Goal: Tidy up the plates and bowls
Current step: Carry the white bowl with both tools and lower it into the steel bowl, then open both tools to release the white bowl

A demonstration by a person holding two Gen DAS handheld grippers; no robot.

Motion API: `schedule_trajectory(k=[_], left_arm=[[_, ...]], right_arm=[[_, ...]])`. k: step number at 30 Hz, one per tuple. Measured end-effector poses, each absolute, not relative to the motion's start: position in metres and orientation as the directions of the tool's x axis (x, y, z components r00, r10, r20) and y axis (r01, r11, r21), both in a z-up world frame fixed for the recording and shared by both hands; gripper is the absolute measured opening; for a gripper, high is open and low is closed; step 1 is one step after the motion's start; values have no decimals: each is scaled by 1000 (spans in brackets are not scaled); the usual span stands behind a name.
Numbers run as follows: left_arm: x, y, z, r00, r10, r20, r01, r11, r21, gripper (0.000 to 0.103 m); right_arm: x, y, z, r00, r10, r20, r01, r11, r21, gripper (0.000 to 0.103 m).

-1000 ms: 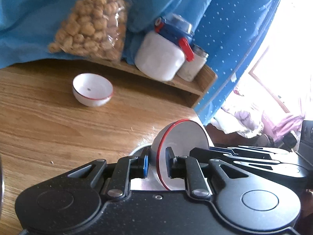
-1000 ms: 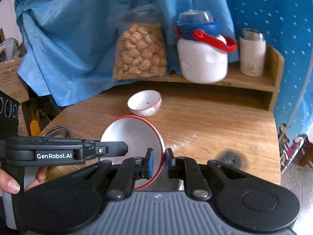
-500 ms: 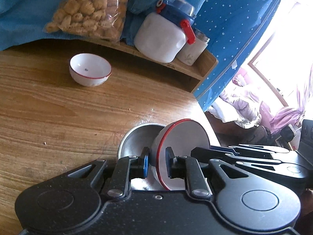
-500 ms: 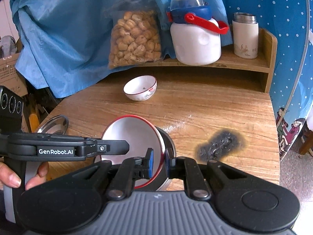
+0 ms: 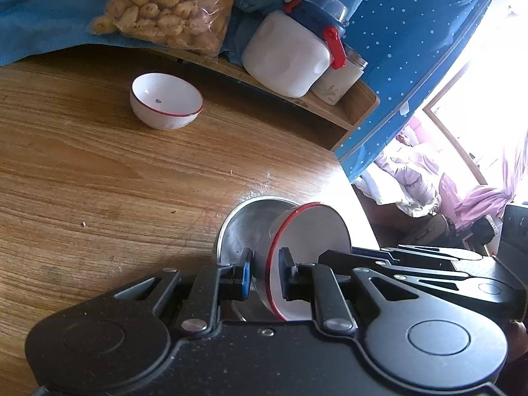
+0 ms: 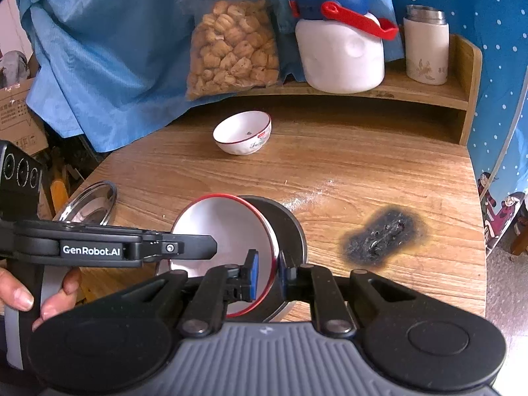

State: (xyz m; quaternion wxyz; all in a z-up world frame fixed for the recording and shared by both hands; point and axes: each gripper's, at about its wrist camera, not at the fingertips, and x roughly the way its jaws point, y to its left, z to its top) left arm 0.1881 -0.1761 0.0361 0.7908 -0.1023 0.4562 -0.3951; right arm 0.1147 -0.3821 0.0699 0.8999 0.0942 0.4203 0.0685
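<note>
"GenRobot.AI" on left gripper (image 6: 211, 247) arm; nothing else legible.

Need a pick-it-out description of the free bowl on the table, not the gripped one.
Start at the wooden shelf at the back of the table. Just in front of the bag of snacks stands a white bowl, alone and upright. Unlike the tilted red-rimmed bowl, no hand-held gripper touches it.

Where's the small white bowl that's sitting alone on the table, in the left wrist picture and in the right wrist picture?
Left wrist: the small white bowl is upper left, in front of the shelf.
Right wrist: it is upper centre, below the snack bag.
Shared landmark: the white jug with a red handle, on the shelf.
</note>
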Motion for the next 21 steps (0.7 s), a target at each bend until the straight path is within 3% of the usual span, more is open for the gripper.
schedule_trajectory(k=[10, 18, 21], left_arm=[[189, -179, 36, 273, -715, -644, 533, 670, -518, 20], [185, -181, 43, 296, -703, -646, 558, 676, -481, 33], [185, -180, 45, 307, -705, -640, 562, 677, -476, 34]], right_arm=[[118, -384, 67, 622, 206, -756, -43, 972, 229, 16], [121, -378, 65, 615, 186, -766, -50, 979, 197, 17], [122, -375, 66, 613, 180, -769, -56, 981, 185, 20]])
